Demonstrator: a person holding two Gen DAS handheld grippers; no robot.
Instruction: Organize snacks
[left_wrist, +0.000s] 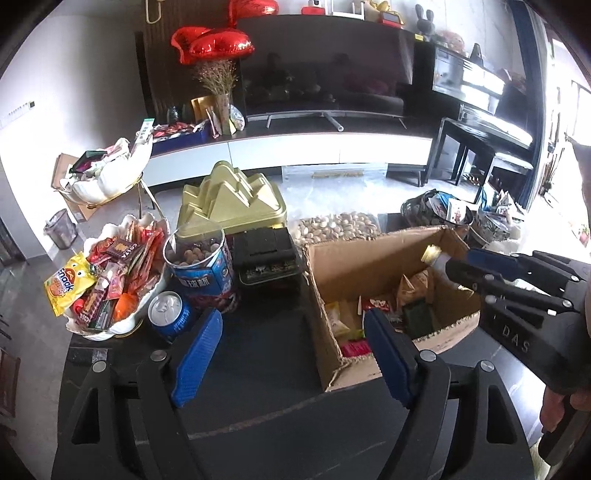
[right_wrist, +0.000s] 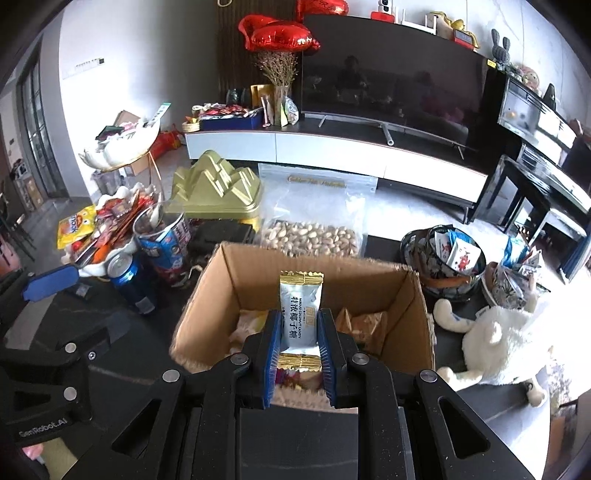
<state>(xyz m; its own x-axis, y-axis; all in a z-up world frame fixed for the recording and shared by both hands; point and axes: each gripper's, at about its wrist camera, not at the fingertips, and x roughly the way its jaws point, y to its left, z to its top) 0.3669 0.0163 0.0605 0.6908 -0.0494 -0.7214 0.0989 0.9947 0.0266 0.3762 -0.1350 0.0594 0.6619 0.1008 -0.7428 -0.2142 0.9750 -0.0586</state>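
right gripper (right_wrist: 298, 345) clamps a white, gold-edged candy packet (right_wrist: 300, 314) above the cardboard box (right_wrist: 236, 280) | left gripper (left_wrist: 291, 354) spread wide, empty, over the dark table (left_wrist: 258, 350) | snack bowl (left_wrist: 122, 325) beyond-left

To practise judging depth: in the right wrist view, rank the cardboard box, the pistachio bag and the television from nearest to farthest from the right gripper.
1. cardboard box, just below and beyond the right gripper.
2. pistachio bag, behind the box.
3. television, on the far cabinet.
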